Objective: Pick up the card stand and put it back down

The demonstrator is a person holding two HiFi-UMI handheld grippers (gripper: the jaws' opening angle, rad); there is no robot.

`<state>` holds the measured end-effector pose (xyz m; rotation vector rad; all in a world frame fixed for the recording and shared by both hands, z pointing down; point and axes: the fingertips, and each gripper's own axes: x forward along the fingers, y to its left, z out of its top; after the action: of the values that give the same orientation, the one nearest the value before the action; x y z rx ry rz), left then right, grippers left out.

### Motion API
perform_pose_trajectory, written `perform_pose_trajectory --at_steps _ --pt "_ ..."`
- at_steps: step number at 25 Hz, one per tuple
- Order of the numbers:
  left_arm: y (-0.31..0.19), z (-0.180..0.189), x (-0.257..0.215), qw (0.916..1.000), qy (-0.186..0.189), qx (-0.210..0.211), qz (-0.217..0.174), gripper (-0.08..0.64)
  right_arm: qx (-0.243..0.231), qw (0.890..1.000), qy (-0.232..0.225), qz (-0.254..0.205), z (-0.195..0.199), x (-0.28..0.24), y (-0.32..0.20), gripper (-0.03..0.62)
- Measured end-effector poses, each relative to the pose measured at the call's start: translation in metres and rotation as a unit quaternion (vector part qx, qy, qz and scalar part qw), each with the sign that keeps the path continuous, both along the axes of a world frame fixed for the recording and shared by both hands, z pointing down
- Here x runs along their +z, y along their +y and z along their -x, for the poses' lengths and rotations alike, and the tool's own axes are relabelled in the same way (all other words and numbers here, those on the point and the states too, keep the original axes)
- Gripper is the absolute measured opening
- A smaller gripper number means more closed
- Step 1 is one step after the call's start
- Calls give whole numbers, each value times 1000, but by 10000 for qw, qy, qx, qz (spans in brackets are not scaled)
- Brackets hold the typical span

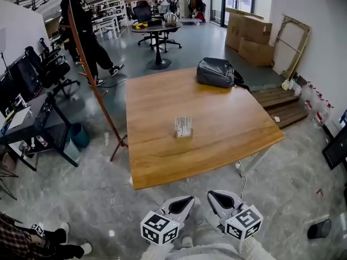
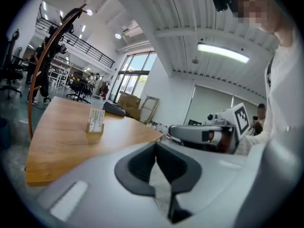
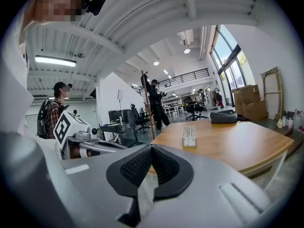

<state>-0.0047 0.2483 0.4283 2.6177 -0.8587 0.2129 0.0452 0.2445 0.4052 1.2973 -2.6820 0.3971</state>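
Observation:
The card stand [image 1: 183,127], a small wooden block with white cards upright in it, stands near the middle of the wooden table [image 1: 217,140]. It also shows in the left gripper view as the card stand [image 2: 96,120] and in the right gripper view as the card stand [image 3: 189,136]. Both grippers hang below the table's near edge, well short of the stand. My left gripper [image 1: 183,203] and my right gripper [image 1: 218,199] are each shut with nothing between the pads.
A dark bag [image 1: 217,72] lies at the table's far edge. A brown curved pole [image 1: 92,80] leans left of the table. Office chairs [image 1: 51,69] and a person [image 1: 81,26] are at the left, cardboard boxes [image 1: 249,37] at the back right.

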Motion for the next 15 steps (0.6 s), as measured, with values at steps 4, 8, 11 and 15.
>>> perform_pose_trajectory --at_steps 4,8,11,15 --pt "-48 -5 7 10000 -32 -13 44 8 -75 9999 -81 -21 -5 4 -51 -3" --pt "-97 -11 10 9999 -98 -48 129 8 -228 9997 -110 -7 -8 4 -106 -3" --pt "-138 -13 8 9996 -102 -204 146 8 -327 9992 -241 53 -10 3 -150 -3" --pt "-195 -13 5 9986 -127 -508 108 7 -549 9981 -265 9 -11 0 -205 -2"
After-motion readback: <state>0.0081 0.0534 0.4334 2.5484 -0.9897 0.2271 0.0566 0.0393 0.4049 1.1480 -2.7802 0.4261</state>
